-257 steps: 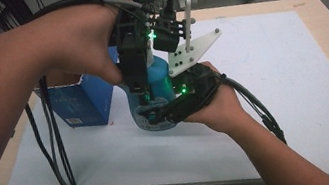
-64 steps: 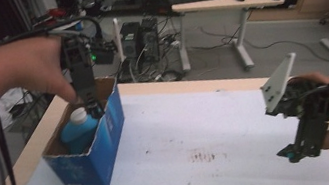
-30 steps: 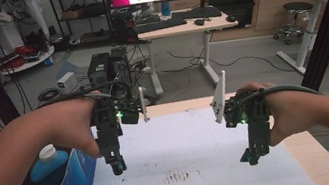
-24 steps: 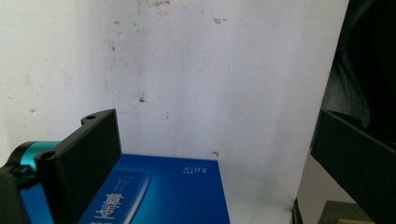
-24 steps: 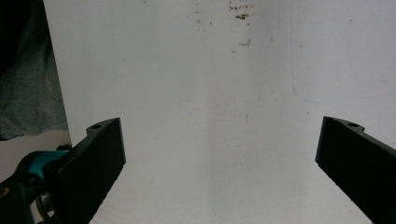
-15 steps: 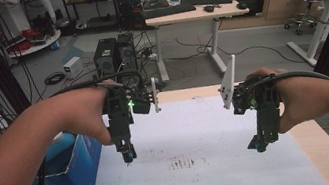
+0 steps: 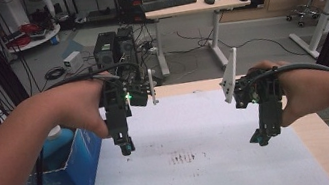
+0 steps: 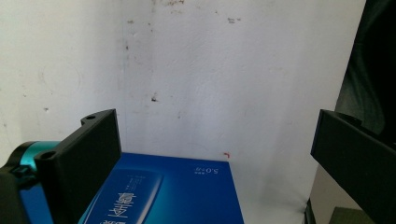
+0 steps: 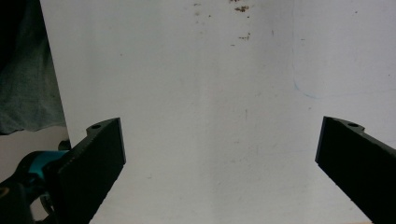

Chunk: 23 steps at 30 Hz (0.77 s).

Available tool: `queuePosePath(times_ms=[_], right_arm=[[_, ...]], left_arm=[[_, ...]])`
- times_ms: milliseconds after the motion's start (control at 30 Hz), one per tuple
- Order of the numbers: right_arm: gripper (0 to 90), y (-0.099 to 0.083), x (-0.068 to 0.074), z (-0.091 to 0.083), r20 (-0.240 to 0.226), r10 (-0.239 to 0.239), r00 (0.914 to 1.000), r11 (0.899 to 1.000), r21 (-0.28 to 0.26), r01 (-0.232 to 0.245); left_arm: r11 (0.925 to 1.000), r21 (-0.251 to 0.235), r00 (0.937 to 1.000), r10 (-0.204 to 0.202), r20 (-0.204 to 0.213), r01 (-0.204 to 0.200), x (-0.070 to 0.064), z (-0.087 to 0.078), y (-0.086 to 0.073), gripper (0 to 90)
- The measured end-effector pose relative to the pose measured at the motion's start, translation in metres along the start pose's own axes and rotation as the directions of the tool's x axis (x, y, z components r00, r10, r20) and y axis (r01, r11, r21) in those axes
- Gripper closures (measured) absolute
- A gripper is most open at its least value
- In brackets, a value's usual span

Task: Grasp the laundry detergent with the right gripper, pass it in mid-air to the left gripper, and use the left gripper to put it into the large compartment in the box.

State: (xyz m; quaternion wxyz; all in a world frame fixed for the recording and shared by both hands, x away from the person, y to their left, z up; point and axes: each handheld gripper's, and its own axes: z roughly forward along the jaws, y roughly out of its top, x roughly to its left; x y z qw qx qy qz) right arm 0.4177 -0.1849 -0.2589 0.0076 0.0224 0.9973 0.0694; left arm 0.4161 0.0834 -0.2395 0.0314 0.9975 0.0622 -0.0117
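The left gripper point(image 7: 125, 149) hangs above the white surface point(image 7: 202, 177), pointing down, just right of the blue box point(image 7: 72, 174). Its fingers point(image 8: 86, 158) are released and spread wide, with nothing between them. The blue box stands at the left edge of the surface with its top flaps up; a blue bottle point(image 7: 56, 141) sits upright inside it, its pale cap above the rim. In the left gripper view the printed face of the box lies directly below the fingers. The right gripper point(image 7: 260, 137) hangs over the right part of the surface, well apart from the box, its fingers point(image 9: 95, 158) likewise released and empty.
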Motion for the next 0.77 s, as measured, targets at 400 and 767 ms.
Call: queuePosePath(times_ms=[400, 767], right_arm=[[0.6, -0.001, -0.001, 0.001, 0.013, 0.004, 0.9999, 1.000, 0.005, -0.004], [0.6, -0.003, -0.006, 0.001, 0.015, 0.015, 0.9998, 1.000, 0.001, -0.015]], left_arm=[[0.9995, 0.022, 0.9996, -0.024, -0.017, 0.024, 0.007, 0.006, -0.005, 1.6], [0.9992, 0.017, 0.9992, -0.035, -0.019, 0.036, 0.009, 0.005, -0.011, 1.6]])
